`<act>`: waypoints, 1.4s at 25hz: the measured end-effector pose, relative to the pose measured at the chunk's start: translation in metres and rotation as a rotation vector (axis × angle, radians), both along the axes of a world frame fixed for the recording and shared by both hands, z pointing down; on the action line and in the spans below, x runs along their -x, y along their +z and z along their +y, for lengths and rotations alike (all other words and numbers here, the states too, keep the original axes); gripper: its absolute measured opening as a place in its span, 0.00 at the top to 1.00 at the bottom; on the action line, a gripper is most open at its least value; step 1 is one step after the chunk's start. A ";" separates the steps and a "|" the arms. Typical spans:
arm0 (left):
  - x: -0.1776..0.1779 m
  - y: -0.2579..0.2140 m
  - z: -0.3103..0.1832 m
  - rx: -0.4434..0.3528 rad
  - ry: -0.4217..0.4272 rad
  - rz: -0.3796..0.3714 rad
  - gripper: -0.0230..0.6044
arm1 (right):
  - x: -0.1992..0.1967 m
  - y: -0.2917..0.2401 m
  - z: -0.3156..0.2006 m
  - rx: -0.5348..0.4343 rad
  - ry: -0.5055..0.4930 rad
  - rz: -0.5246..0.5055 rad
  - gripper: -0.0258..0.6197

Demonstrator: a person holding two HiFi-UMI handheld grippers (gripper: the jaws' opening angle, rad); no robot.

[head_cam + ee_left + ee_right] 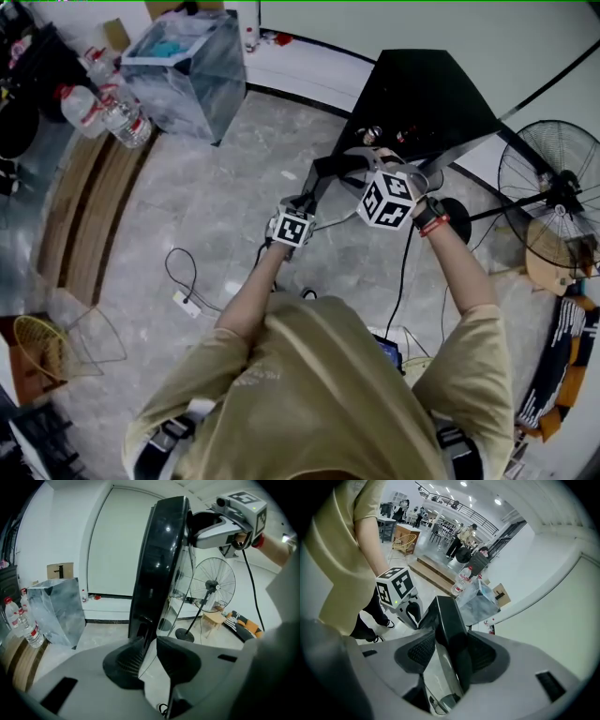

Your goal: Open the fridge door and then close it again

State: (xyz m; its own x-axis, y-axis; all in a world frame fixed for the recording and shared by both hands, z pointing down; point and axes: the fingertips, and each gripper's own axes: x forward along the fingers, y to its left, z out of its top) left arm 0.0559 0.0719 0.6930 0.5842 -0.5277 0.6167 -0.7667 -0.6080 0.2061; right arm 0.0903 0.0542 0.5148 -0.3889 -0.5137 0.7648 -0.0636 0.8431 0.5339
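Observation:
The black fridge (427, 98) stands ahead of me, and its glass door (159, 564) rises upright in the left gripper view. My left gripper (149, 646) is shut low on the door's edge, with the thin edge between its pads. Higher up, my right gripper (206, 524) holds the door's top corner. In the right gripper view the thick black door edge (450, 620) fills the gap of the right gripper (449, 651), both pads against it. The left gripper (410, 611) shows just below it. From the head view, both the left gripper (309, 195) and the right gripper (377, 157) sit side by side at the fridge front.
A standing fan (553, 192) and a wooden stool (555, 261) are to the right of the fridge. A clear bin (183, 66) and water bottles (108, 108) sit at the far left by a wooden step. A power strip with its cable (187, 302) lies on the floor at left.

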 end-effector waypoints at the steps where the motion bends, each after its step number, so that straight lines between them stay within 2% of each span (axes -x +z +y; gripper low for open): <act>1: 0.002 0.002 -0.002 0.001 0.004 -0.010 0.81 | 0.001 0.000 -0.001 0.000 0.006 -0.005 0.61; 8: 0.008 0.004 -0.020 0.012 0.022 -0.028 0.81 | 0.005 0.002 -0.020 -0.008 0.062 -0.022 0.61; 20: 0.014 0.000 -0.054 -0.003 0.181 -0.064 0.82 | 0.013 0.001 -0.050 0.019 0.148 0.020 0.61; 35: 0.009 0.000 -0.102 -0.001 0.217 -0.068 0.82 | 0.007 -0.001 -0.090 -0.009 0.258 -0.034 0.60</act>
State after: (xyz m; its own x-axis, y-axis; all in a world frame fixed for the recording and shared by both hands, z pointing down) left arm 0.0474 -0.0298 0.6925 0.6412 -0.3951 0.6579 -0.6303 -0.7601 0.1578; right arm 0.0829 -0.0356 0.5135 -0.2698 -0.6058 0.7485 -0.2938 0.7920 0.5351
